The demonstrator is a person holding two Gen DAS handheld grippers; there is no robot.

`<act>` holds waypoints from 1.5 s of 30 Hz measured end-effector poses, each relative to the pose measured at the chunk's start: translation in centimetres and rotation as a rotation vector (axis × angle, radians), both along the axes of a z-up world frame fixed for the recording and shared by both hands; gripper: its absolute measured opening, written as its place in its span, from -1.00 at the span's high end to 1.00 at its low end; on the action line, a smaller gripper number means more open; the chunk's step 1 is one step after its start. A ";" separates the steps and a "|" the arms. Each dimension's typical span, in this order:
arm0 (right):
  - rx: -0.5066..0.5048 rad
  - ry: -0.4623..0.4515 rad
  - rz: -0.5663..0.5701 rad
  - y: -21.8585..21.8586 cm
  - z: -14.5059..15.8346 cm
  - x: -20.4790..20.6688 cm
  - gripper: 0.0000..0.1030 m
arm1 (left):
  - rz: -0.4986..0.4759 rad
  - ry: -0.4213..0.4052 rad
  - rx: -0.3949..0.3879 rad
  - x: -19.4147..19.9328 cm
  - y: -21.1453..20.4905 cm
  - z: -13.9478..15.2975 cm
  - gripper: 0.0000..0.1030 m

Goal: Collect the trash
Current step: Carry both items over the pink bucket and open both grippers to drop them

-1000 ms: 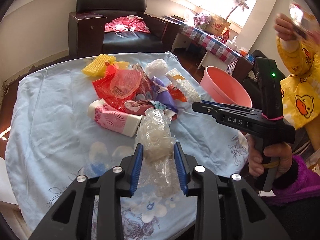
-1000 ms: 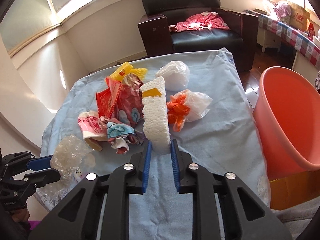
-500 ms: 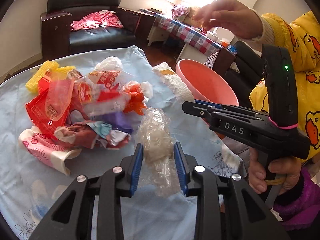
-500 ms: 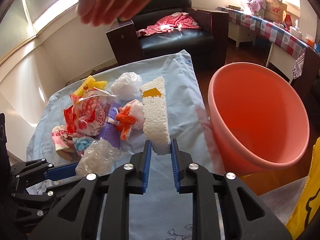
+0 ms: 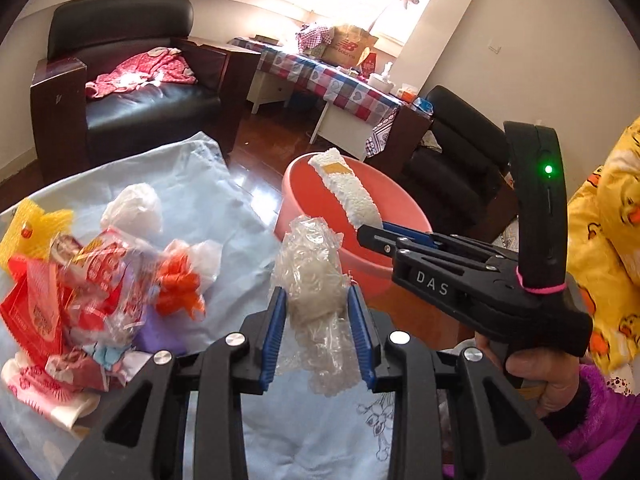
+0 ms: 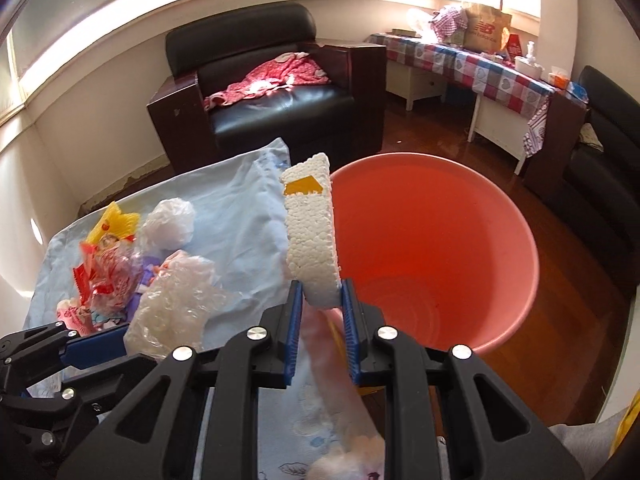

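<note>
Beside the table (image 5: 208, 184), each claw clamps trash: left bubble wrap (image 5: 316, 280), right foam (image 6: 312, 240).

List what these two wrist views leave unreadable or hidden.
- Wrapper pile, left wrist view: motion blur, print unreadable.
- Pink bucket base, both views: cut off behind the right gripper and table edge.
- Foam block lower end, right wrist view: hidden between the pads.
</note>
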State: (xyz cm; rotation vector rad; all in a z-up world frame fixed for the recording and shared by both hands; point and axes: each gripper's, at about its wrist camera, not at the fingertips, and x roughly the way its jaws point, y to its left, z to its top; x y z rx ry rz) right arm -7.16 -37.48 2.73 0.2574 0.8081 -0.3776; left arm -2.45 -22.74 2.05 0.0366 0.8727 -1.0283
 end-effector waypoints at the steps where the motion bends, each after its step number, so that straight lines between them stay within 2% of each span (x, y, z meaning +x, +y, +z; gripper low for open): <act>1: 0.003 0.000 -0.022 -0.7 0.0 0.0 0.61 | -0.010 -0.006 -0.005 0.3 -0.7 0.3 0.40; 9: 0.012 0.028 -0.163 -5.0 -0.8 -0.2 0.61 | -0.080 -0.027 -0.023 2.3 -6.9 0.8 0.40; 15: 0.039 0.067 -0.197 -7.0 -2.1 0.0 0.61 | -0.084 -0.010 0.004 4.2 -11.2 -0.4 0.39; 20: 0.061 0.095 -0.203 -7.8 -3.4 0.1 0.61 | -0.064 0.019 0.020 5.3 -12.9 -1.7 0.38; 24: 0.087 0.097 -0.212 -8.2 -3.8 0.2 0.59 | -0.046 0.024 0.024 5.9 -13.4 -2.1 0.35; 25: 0.094 0.100 -0.218 -8.4 -3.9 0.2 0.59 | -0.040 0.019 0.026 5.9 -13.5 -2.2 0.27; 26: 0.105 0.100 -0.222 -8.5 -4.0 0.3 0.58 | -0.034 0.013 0.031 5.9 -13.6 -2.2 0.08; 28: 0.139 0.087 -0.230 -9.0 -4.2 0.0 0.54 | -0.028 -0.003 0.031 5.6 -13.5 -2.1 -0.06; 30: 0.152 0.074 -0.237 -9.2 -4.1 -0.3 0.24 | -0.030 -0.014 0.028 5.6 -13.3 -1.9 -0.13; 31: 0.150 0.070 -0.241 -9.2 -4.1 -0.4 0.20 | -0.028 -0.019 0.026 5.5 -13.2 -1.8 -0.17; 39: 0.143 0.031 -0.227 -8.6 -3.0 -1.3 0.18 | 0.003 -0.051 -0.003 4.8 -11.4 0.1 -0.18; 45: 0.097 0.008 -0.178 -6.8 -1.8 -2.1 0.18 | 0.036 -0.080 -0.015 3.3 -9.0 1.6 -0.18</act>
